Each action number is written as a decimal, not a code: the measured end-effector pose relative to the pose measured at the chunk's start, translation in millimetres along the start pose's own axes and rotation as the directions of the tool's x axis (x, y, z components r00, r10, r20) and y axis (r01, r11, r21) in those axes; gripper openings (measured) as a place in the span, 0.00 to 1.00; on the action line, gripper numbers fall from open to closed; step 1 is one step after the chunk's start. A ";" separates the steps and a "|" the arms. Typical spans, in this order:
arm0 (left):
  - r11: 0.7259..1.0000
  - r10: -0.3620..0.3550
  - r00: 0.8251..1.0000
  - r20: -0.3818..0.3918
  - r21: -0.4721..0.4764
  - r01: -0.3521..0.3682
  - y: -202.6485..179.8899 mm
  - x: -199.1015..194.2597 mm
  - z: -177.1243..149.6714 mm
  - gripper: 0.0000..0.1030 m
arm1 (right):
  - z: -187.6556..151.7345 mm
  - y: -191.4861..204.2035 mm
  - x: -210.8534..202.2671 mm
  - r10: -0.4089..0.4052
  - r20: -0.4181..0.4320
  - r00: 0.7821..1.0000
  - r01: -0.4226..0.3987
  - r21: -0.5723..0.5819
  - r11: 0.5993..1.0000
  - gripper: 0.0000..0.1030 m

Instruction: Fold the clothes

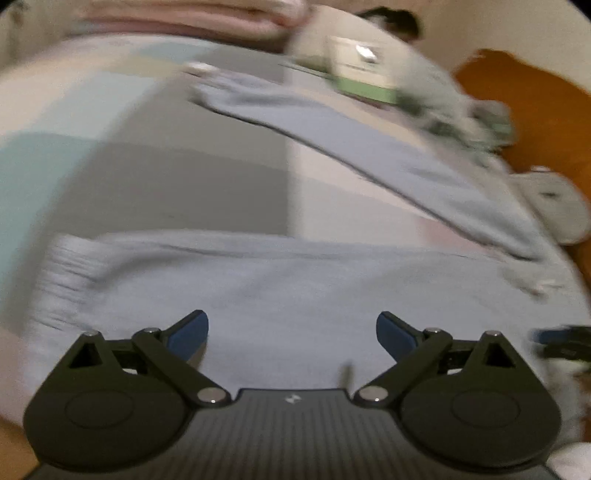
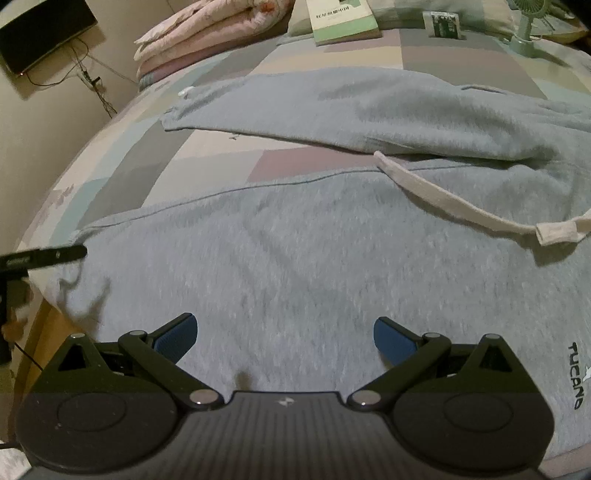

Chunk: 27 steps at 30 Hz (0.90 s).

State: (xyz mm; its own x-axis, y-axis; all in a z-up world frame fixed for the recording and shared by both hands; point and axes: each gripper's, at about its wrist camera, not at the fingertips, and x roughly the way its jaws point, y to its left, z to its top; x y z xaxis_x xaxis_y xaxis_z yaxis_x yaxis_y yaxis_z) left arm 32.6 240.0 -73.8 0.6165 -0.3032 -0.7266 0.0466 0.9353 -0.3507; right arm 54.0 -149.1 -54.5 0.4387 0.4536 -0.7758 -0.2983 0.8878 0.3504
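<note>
**Hoodie flat on bed, both grippers hovering w/ nothing held**

L to R. At 9 o'clock in the right view, a black bar pokes in from the edge, prob. part of the other tool; too little shows to be sure. Left gripper: fingers spread wide, nothing btw them, over the hoodie body near its ribbed hem. Left view is badly motion-blurred, so detail there is soft.

Hoodie = task item. It lies spread on the bed, body at 6 o'clock, one sleeve stretched out twd 12 and 10 o'clock, cuff end near 10. Laid flat like that prob. so edges can be pinched and folded over. Whether it's partly folded underneath: can't tell.

Right gripper: fingers also wide apart, empty, over the chest area. Drawstring trails loose at 2–3 o'clock; logo at 4 o'clock.

Far side, 11–1 o'clock: pink quilt, book, fan, all clear of the hoodie. Hood and second sleeve are cut off at the right edge.
</note>
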 end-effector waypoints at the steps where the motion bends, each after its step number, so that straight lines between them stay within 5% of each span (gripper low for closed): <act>1: 1.000 -0.014 1.000 -0.015 0.003 0.014 -3.0 6.4 -2.8 0.95 | -0.1 1.8 0.7 0.001 0.001 1.000 -0.001 -0.005 1.000 1.00; 6: 0.994 0.110 0.994 -0.020 0.012 -0.110 6.1 9.0 -12.0 0.94 | -3.3 6.8 -1.2 -0.016 0.006 1.000 0.016 -0.035 0.999 1.00; 10: 0.943 0.332 0.942 -0.038 0.013 -0.332 29.1 0.1 -19.0 0.94 | -7.4 -0.7 -4.7 -0.028 0.015 0.999 0.028 -0.020 0.999 1.00; 15: 0.937 0.350 0.936 -0.042 0.002 -0.350 23.4 -10.6 -15.5 0.94 | -10.3 -12.3 -14.1 -0.060 0.044 0.997 0.060 0.003 0.998 1.00; 21: 0.901 0.348 0.935 0.068 0.253 -0.353 -50.8 -0.3 -1.6 0.95 | -13.5 -29.9 -42.9 -0.160 0.131 0.978 0.160 0.011 0.987 1.00; 27: 0.873 0.237 0.966 0.106 0.413 -0.259 -131.5 28.8 11.5 0.95 | -26.9 -91.4 -73.0 -0.330 0.166 0.929 0.311 0.132 0.941 1.00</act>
State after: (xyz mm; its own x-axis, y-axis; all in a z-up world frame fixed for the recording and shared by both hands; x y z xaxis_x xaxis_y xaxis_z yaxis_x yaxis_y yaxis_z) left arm 53.3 110.3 -41.8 0.6895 -0.0520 -0.7224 0.2051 0.9706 0.1258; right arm 26.5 -265.5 -44.0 0.6471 0.1413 -0.7492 -0.0329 0.9869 0.1577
